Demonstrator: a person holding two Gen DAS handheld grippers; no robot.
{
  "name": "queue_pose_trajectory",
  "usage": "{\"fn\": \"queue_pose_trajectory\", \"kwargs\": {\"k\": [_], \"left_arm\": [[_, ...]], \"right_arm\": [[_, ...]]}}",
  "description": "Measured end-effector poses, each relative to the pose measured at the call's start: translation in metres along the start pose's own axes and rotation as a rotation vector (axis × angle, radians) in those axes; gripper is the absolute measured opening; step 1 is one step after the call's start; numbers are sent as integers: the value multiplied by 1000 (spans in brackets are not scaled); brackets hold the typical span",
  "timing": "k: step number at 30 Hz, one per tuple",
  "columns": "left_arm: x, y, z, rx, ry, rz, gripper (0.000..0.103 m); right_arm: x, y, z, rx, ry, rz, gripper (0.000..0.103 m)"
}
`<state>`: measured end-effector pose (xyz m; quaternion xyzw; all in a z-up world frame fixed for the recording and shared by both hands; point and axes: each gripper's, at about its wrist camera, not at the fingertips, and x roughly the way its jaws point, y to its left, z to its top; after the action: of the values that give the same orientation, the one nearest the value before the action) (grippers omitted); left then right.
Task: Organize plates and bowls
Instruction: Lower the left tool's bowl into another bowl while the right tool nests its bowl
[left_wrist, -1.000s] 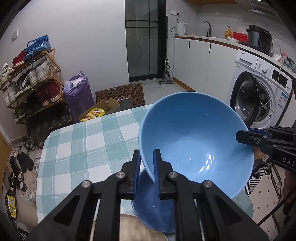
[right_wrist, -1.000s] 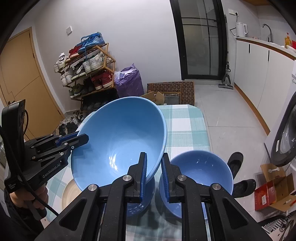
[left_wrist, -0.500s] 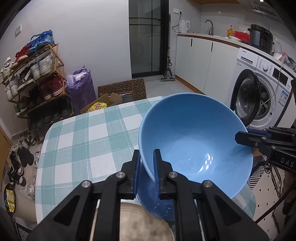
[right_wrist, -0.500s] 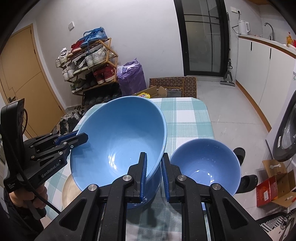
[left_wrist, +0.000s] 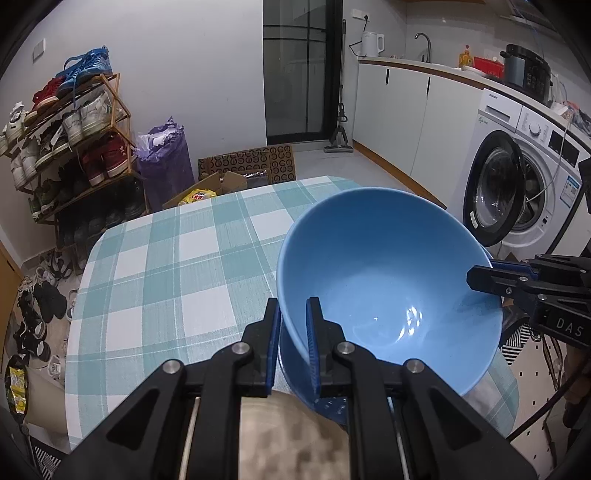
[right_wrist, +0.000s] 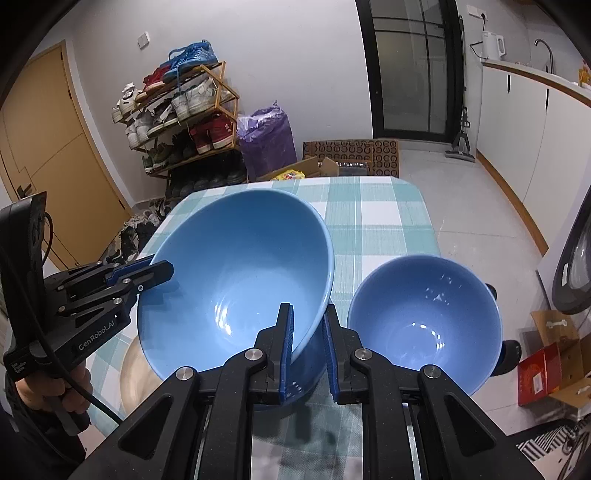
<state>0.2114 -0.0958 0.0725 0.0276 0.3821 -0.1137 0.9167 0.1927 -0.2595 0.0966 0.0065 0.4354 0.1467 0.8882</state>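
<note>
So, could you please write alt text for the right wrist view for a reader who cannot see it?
Two black tools, the right tool and the left tool, grip opposite rims of a large blue bowl over a green-checked table. A smaller blue bowl sits to its right.

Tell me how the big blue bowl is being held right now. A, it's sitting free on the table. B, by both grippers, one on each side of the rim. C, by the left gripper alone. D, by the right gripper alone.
B: the left gripper pinches one edge of the big blue bowl, and the right gripper pinches the opposite edge.
</note>
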Motion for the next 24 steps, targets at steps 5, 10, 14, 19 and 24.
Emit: {"fn": "queue_pose_trajectory", "kwargs": {"k": [5, 10, 14, 19, 24], "left_arm": [[6, 1, -8, -2, 15, 2, 12], [10, 3, -13, -4, 27, 6, 12], [14, 6, -16, -9, 39, 10, 12], [20, 7, -21, -11, 52, 10, 12], [28, 8, -26, -11, 69, 13, 12]], "right_arm": [[8, 0, -7, 1, 15, 1, 15], [18, 2, -11, -1, 31, 2, 15], [25, 2, -13, -1, 43, 4, 15], [34, 3, -16, -5, 58, 1, 15], [42, 3, -23, -8, 77, -5, 16]]}}
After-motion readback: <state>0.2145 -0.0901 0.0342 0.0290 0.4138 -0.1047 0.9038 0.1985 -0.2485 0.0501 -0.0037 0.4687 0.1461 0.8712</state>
